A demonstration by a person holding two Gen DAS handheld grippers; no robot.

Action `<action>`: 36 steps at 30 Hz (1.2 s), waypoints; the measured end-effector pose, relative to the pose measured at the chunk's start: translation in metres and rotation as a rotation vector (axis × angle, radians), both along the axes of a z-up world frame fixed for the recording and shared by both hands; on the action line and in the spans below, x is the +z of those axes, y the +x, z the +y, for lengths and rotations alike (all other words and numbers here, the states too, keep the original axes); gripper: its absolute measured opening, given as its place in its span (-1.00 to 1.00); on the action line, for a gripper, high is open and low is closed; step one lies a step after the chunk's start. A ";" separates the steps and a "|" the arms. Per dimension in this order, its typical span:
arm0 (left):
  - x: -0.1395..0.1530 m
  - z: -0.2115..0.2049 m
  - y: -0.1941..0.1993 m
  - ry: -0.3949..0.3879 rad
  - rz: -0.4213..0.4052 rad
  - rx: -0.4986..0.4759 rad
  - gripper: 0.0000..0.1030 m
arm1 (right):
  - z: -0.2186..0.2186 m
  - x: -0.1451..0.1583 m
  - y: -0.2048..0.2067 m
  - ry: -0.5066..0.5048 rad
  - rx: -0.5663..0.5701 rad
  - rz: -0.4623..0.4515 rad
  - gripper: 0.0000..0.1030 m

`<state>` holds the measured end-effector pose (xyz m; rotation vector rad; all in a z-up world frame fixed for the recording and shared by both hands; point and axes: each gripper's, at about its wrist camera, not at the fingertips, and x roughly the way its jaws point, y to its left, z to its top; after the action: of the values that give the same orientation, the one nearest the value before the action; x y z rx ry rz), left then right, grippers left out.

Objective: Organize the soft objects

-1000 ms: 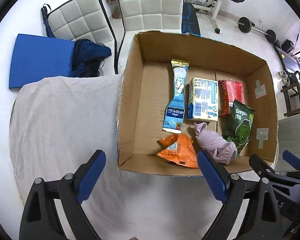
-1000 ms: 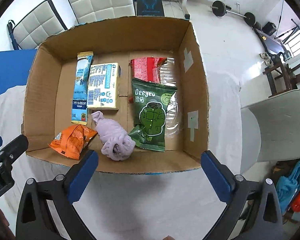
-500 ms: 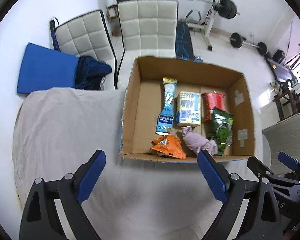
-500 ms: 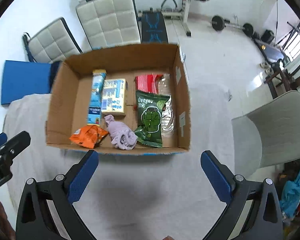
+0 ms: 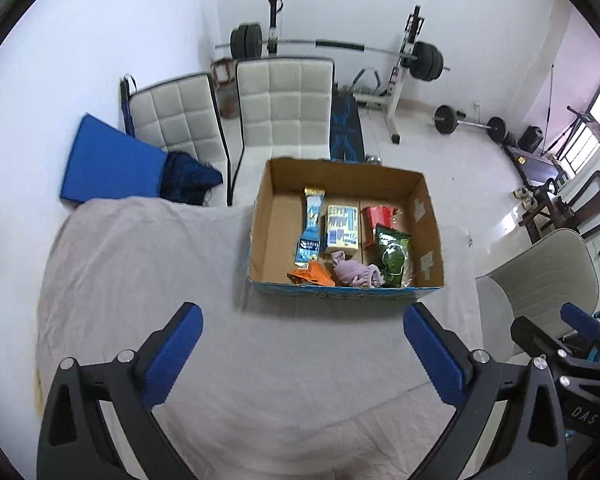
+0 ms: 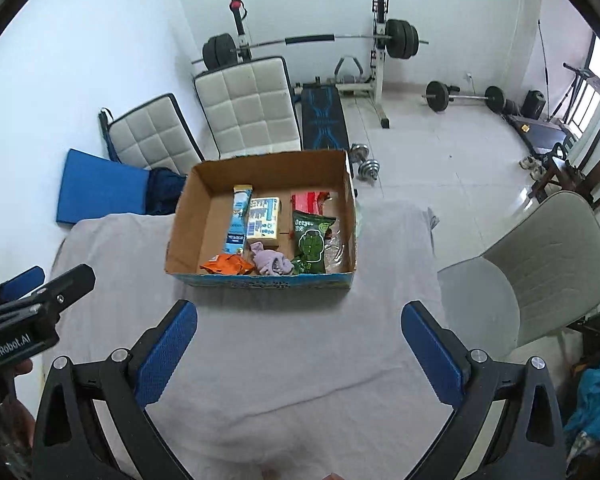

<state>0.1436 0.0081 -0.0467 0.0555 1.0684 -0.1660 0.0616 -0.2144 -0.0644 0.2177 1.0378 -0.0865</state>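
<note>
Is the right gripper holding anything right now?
No, the right gripper is open over the grey cloth, short of the cardboard box.

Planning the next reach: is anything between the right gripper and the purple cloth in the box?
Only the box's near wall. The purple cloth lies just behind it; bare tablecloth separates it from the open right gripper.

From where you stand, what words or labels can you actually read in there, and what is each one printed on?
"Deeyeo": on the green packet in the cardboard box.
"GenRobot.AI": on the side of the left hand-held gripper, seen from the right wrist view.
"DAS": on the body of the right hand-held gripper, seen from the left wrist view.
Print on the blue sachet, yellow pack, orange packet and red packet: too small to read.
</note>
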 end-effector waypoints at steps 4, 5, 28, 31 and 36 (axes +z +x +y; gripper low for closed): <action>0.023 -0.001 -0.024 -0.013 -0.044 -0.011 1.00 | 0.003 0.026 -0.028 -0.003 0.011 -0.035 1.00; 0.029 0.000 -0.030 -0.020 -0.055 -0.012 1.00 | 0.005 0.032 -0.035 -0.009 0.017 -0.042 1.00; 0.064 0.017 -0.091 -0.020 -0.125 0.006 1.00 | 0.012 0.085 -0.104 -0.087 -0.004 -0.115 1.00; 0.065 0.018 -0.094 -0.016 -0.132 0.010 1.00 | 0.014 0.086 -0.097 -0.112 -0.012 -0.127 1.00; 0.069 0.018 -0.093 -0.009 -0.149 0.011 1.00 | 0.017 0.086 -0.087 -0.136 -0.017 -0.138 1.00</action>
<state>0.0505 0.0263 0.0223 0.0530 0.9195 -0.1545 -0.0259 -0.1974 0.0213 0.1074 0.8894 -0.1551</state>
